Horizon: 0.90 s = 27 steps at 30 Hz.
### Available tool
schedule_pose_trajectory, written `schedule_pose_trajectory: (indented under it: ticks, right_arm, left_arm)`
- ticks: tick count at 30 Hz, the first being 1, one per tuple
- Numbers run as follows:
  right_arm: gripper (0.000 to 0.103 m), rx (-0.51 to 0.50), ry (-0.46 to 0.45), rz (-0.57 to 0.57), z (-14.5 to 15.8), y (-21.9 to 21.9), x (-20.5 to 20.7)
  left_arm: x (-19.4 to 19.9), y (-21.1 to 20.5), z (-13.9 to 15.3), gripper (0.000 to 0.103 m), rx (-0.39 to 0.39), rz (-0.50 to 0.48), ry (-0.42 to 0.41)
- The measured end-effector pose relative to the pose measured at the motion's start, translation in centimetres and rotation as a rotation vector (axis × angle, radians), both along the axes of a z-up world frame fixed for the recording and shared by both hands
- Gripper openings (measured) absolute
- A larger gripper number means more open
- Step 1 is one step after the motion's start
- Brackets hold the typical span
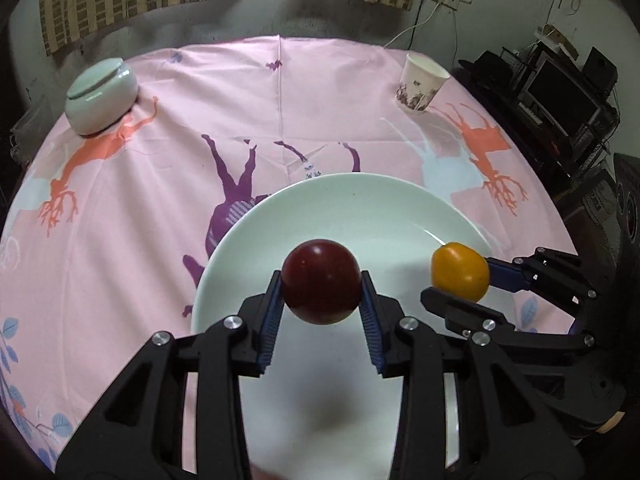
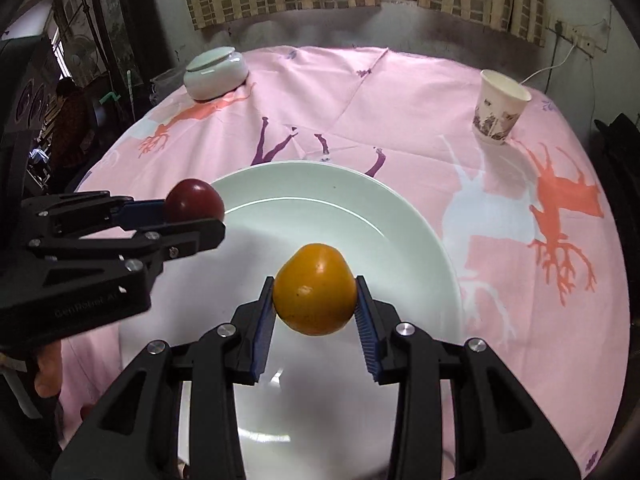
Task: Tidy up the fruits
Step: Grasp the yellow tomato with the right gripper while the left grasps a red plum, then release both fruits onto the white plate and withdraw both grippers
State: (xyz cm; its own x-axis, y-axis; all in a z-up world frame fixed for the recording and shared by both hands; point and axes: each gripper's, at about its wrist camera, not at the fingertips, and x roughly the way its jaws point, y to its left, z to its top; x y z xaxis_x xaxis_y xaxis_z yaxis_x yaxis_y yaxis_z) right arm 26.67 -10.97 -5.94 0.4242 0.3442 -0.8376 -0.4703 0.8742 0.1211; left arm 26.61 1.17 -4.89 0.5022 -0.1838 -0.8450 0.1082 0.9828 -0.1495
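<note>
My left gripper [image 1: 321, 292] is shut on a dark red round fruit [image 1: 321, 282], held above the near part of a large pale green plate [image 1: 360, 200]. In the same view the right gripper [image 1: 460, 280] comes in from the right, clamped on an orange fruit [image 1: 460, 276] over the plate's right rim. In the right wrist view my right gripper [image 2: 315, 300] pinches the orange fruit [image 2: 315, 288] between its blue pads above the plate [image 2: 340, 208]. There the left gripper [image 2: 196, 216] holds the red fruit [image 2: 195, 200] over the plate's left rim.
A pink tablecloth [image 1: 160, 200] with deer prints covers the round table. A white lidded bowl [image 1: 100, 96] sits at the far left and a paper cup [image 1: 420, 84] at the far right. Shelves with electronics [image 1: 560, 92] stand beyond the right edge. A person [image 2: 76, 120] stands past the table's left side.
</note>
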Motion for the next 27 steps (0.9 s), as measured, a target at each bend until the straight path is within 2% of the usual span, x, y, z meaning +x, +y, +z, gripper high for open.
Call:
schedule_pose_trajectory:
  ticks: [6,7,8,10,13,15,18,19,24,27]
  right_arm:
    - [0.038,-0.044,0.044,0.026,-2.1,1.3,3.0]
    - [0.039,-0.045,0.050,0.023,-2.3,1.4,3.1]
    - [0.042,-0.050,0.055,0.018,-2.5,1.4,3.3]
    - [0.062,-0.064,0.030,0.003,-2.4,1.3,3.3]
    - [0.063,-0.051,-0.009,-0.005,-0.8,0.8,2.3]
    - [0.063,-0.034,-0.029,-0.023,0.9,0.2,1.1]
    - [0.063,-0.014,-0.052,-0.029,3.0,-1.0,-2.0]
    - [0.063,-0.009,-0.057,-0.032,3.5,-1.4,-3.4]
    - [0.065,-0.006,-0.038,-0.077,3.5,-3.0,-9.7]
    - [0.065,-0.035,-0.068,-0.123,3.0,-3.9,-14.6]
  left_arm:
    - [3.3,0.1,-3.4,0.038,-0.011,-0.004,0.080]
    - [3.5,0.2,-3.6,0.040,-0.013,-0.003,0.086]
    - [3.5,0.2,-3.6,0.047,-0.019,0.000,0.081]
    - [3.1,0.5,-2.7,0.057,-0.038,0.014,0.051]
    - [1.4,1.0,0.2,0.060,-0.045,0.019,-0.018]
    - [-0.5,1.4,2.4,0.064,-0.055,0.025,-0.059]
    - [-4.7,1.5,4.6,0.083,-0.013,0.024,-0.118]
    - [-6.2,1.6,5.0,0.086,-0.002,0.023,-0.135]
    - [-14.4,1.7,4.8,0.094,0.025,0.037,-0.182]
    - [-19.3,1.5,4.0,0.098,0.047,0.055,-0.214]
